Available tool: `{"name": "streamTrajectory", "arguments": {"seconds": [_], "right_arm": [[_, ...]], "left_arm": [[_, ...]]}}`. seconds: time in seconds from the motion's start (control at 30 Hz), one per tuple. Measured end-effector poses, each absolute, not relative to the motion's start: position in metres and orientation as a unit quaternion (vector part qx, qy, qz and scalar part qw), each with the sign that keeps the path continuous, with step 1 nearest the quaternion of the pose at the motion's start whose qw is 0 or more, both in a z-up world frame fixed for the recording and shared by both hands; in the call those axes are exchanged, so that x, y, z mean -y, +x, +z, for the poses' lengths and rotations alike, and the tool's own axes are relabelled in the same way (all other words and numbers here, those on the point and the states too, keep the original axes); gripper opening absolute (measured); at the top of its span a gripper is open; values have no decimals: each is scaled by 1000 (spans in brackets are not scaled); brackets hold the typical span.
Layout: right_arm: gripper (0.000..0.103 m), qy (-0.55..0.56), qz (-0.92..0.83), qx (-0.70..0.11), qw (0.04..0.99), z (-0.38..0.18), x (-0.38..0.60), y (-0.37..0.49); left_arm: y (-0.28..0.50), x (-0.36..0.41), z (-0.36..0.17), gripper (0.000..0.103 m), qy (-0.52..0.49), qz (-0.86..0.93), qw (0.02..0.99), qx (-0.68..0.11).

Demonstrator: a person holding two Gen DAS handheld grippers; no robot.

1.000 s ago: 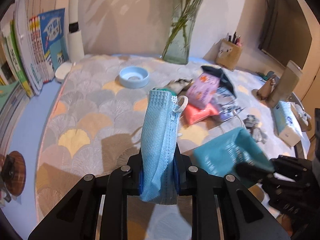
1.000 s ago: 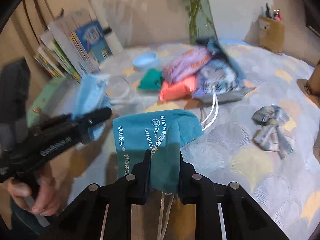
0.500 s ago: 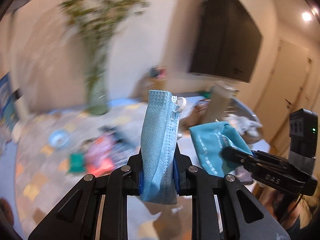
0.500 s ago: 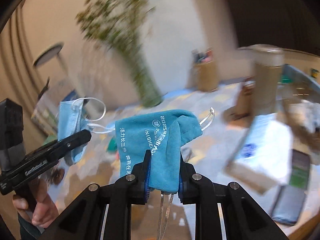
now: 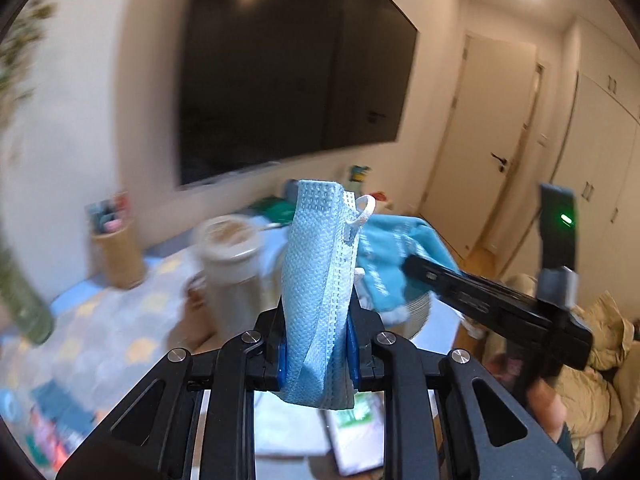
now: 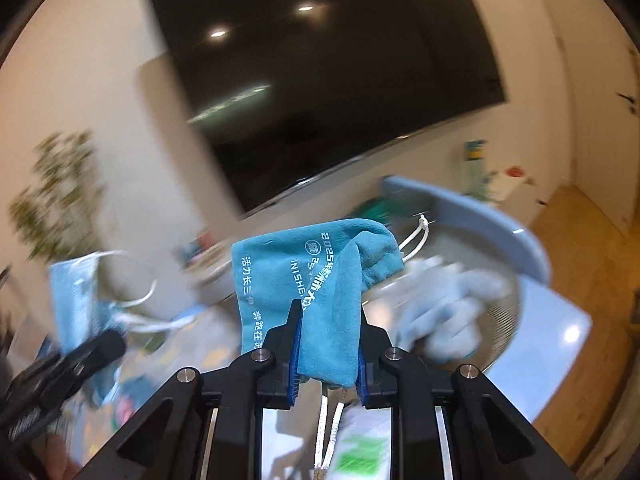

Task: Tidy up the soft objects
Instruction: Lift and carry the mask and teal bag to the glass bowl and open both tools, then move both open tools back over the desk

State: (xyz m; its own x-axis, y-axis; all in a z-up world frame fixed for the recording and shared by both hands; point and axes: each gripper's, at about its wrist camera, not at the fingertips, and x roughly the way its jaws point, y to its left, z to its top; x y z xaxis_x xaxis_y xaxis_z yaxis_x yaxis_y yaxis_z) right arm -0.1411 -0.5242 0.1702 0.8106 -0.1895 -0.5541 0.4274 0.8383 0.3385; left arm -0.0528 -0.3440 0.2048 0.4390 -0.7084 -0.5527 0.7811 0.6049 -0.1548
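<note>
Soft items held number two: one pale blue face mask (image 5: 320, 292) pinched upright in the closed left gripper (image 5: 316, 354), and one teal drawstring pouch (image 6: 320, 280) clamped in the closed right gripper (image 6: 327, 364), above a mesh basket (image 6: 496, 320).

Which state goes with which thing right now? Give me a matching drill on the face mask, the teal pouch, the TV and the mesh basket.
Things:
1. face mask
2. teal pouch
3. TV
4. mesh basket

States:
A. mounted on the wall, screen dark
B. clamped in the left claw
C. holding pale fabric
D. clamped in the right claw

Pairs: 1-B, 2-D, 3-A, 4-C
</note>
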Motion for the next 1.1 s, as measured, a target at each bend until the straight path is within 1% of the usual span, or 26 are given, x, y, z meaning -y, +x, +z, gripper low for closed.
{"name": "streamTrajectory", "arguments": {"seconds": [0.07, 0.2, 0.23, 0.27, 0.3, 0.33, 0.37, 0.43, 0.5, 0.53, 0.6, 0.67, 0.7, 0.73, 0.97, 1.0, 1.07, 1.1], "right_arm": [[20, 245, -196, -274, 909, 164, 558, -130], [20, 276, -230, -319, 877, 136, 614, -103], [20, 280, -239, -330, 869, 129, 628, -95], [21, 283, -241, -335, 866, 124, 635, -91], [26, 288, -243, -346, 859, 117, 645, -84], [34, 291, -243, -358, 853, 112, 651, -79], [37, 297, -239, -379, 844, 103, 659, -73], [37, 308, -232, -397, 833, 94, 664, -72], [40, 318, -219, -396, 833, 91, 664, -81], [46, 320, -215, -397, 833, 92, 663, -88], [51, 323, -213, -389, 836, 98, 658, -103], [53, 327, -211, -376, 841, 104, 652, -115], [54, 329, -209, -371, 843, 108, 648, -122], [55, 328, -209, -365, 846, 113, 644, -131], [58, 286, -203, -339, 873, 149, 590, -175], [60, 280, -196, -335, 878, 152, 582, -179], [69, 268, -175, -321, 891, 162, 554, -190], [76, 264, -165, -315, 897, 165, 543, -193]], "left_arm": [[-43, 383, 195, 19, 82, -439, 843, -299], [-15, 434, 170, 19, 96, -438, 835, -319], [-11, 442, 167, 22, 97, -437, 835, -322], [-3, 452, 160, 23, 96, -436, 834, -325], [3, 461, 153, 32, 101, -434, 834, -326], [5, 466, 150, 37, 104, -432, 834, -327], [8, 471, 143, 37, 106, -430, 834, -330], [9, 476, 135, 45, 104, -441, 819, -352], [7, 478, 133, 49, 97, -449, 810, -365], [4, 474, 134, 50, 91, -455, 807, -365], [0, 467, 138, 53, 76, -472, 799, -365], [-8, 449, 148, 59, 53, -495, 790, -358], [-13, 438, 154, 66, 43, -502, 789, -352], [-21, 424, 163, 68, 34, -508, 790, -341], [-65, 322, 212, 69, 13, -504, 816, -284], [-70, 305, 218, 69, 18, -495, 824, -274], [-79, 267, 230, 69, 25, -471, 843, -259], [-80, 251, 234, 69, 23, -458, 851, -256]]}}
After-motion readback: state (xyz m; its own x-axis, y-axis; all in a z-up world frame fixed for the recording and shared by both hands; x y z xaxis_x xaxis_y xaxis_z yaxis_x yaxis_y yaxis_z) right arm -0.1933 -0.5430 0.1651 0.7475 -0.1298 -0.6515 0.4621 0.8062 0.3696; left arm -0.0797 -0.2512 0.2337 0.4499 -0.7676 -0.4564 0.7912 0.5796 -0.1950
